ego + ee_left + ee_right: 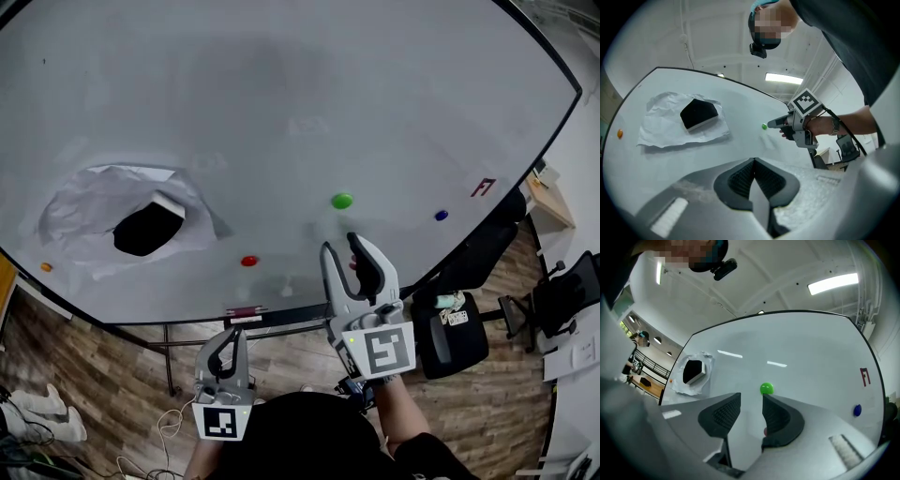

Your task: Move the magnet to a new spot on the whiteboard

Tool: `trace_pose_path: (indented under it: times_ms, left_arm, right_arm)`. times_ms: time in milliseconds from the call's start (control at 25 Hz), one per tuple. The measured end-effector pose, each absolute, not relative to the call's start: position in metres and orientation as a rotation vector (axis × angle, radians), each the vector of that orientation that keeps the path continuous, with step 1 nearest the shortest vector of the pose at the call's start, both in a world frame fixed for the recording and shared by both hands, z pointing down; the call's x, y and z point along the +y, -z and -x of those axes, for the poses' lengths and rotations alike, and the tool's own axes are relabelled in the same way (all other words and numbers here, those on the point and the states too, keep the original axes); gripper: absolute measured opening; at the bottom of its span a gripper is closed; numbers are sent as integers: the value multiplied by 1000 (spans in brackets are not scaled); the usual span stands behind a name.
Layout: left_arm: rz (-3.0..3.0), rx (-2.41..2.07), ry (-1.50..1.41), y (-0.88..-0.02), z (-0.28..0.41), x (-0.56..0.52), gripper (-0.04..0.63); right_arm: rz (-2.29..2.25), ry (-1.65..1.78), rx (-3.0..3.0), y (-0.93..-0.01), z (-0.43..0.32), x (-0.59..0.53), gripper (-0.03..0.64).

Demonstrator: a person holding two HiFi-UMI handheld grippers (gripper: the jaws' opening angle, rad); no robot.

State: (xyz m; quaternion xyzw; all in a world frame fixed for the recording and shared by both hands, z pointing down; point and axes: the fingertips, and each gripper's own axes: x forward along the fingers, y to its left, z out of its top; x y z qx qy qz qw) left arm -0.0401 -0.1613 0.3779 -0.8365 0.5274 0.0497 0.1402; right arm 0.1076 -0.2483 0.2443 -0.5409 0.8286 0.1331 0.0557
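Observation:
A green magnet [342, 201] [766, 389] [764, 126] sticks to the big whiteboard [281, 94], right of centre. My right gripper [340, 244] [751, 399] is open just below it. The magnet sits right above the tip of the right-hand jaw, outside the gap, which holds nothing. In the left gripper view the right gripper [772, 124] points at the magnet from the right, a short way off. My left gripper [228, 339] [753, 163] is lower, off the board's bottom edge, jaws closed together and empty.
A black eraser [148, 228] lies on crumpled white paper [84, 211] at the board's left. Also on the board are a red magnet [248, 261], a blue magnet [441, 215], an orange magnet [46, 267] and a red mark [483, 187]. A black chair [450, 328] stands at the right.

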Motion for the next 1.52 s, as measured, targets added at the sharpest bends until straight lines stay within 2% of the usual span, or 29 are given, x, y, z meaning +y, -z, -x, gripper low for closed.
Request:
trace_pose_path:
  times_ms: [720,1520]
  left_arm:
    - [2430,1483,-90,-384,61,-122,2]
    - [2469,1490,-87,-400,71,-96,2]
  right_arm:
    - [1636,-286,2550,-296,-71,-192,101]
    - [1545,-209,2649,-351,-32,-137,18]
